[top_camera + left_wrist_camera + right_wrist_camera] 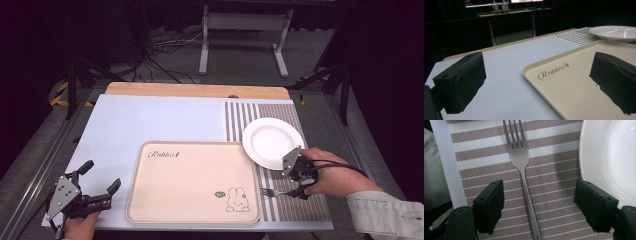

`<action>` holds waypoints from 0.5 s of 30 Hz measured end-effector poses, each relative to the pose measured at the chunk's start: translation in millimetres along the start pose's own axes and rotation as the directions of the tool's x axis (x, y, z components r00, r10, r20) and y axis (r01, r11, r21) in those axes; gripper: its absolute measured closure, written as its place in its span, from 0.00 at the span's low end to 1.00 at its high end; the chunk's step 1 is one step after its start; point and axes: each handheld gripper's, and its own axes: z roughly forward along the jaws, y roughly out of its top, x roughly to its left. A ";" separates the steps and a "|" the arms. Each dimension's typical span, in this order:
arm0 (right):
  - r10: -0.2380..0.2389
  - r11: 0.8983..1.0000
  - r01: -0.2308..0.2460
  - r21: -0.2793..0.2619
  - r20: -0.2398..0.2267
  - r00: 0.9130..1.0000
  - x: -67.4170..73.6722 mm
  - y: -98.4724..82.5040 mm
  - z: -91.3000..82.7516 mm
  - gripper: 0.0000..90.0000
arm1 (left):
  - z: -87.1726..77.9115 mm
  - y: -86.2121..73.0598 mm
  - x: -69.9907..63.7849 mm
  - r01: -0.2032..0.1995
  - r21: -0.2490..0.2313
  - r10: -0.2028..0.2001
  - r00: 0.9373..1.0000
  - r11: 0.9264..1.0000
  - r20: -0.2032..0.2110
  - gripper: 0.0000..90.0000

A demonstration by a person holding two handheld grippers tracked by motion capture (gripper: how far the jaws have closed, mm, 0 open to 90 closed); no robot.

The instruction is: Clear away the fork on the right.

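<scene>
Currently slim silver metal fork (520, 167) lies flat on striped woven placemat (549, 195), just beside round white plate (614, 157); right hand-held gripper (539, 205) straddles its handle, jaws apart, untouching, probably to pinch it. Left hand-held gripper (97, 187) idles wide.

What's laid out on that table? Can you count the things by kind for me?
Beige rectangular plastic tray with a rabbit drawing: 1
Round white plate: 1
Silver metal fork: 1
Brown-and-white striped woven placemat: 1
Pale blue table mat: 1
Total: 5
</scene>
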 end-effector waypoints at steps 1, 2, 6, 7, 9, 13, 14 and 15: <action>0.000 1.000 0.000 0.003 -0.009 1.000 0.7 -0.1 1.6 0.32 | 0.4 -0.1 -0.4 0.004 -0.001 -0.004 1.000 1.000 0.001 0.01; 0.000 1.000 0.000 0.008 -0.006 1.000 1.0 -0.1 3.0 0.33 | 0.4 -0.1 -0.4 0.004 -0.001 -0.004 1.000 1.000 0.001 0.01; -0.019 0.999 0.020 0.047 -0.026 0.999 1.5 0.1 7.8 0.39 | 0.4 0.1 -0.8 0.002 -0.001 -0.002 1.000 1.000 0.001 0.01; -0.019 0.999 0.020 0.047 -0.026 0.999 1.5 0.1 7.8 0.39 | 0.4 0.1 -0.8 0.002 -0.001 -0.002 1.000 1.000 0.001 0.01; -0.025 0.997 0.028 0.068 -0.044 0.999 2.4 0.4 11.0 0.44 | 0.7 -0.2 -0.6 0.005 -0.003 -0.005 1.000 1.000 0.001 0.01; -0.044 0.993 0.052 0.107 -0.071 0.996 4.0 1.7 16.5 0.54 | 0.7 -0.1 -0.8 0.005 -0.003 -0.005 1.000 1.000 0.003 0.01; -0.044 0.993 0.052 0.107 -0.071 0.996 4.0 1.7 16.5 0.54 | 0.7 0.0 -1.0 0.004 -0.002 -0.004 1.000 1.000 0.003 0.01; -0.055 0.991 0.063 0.114 -0.075 0.996 3.4 2.2 17.4 0.56 | 0.8 0.0 -1.1 0.003 -0.002 -0.003 1.000 1.000 0.004 0.01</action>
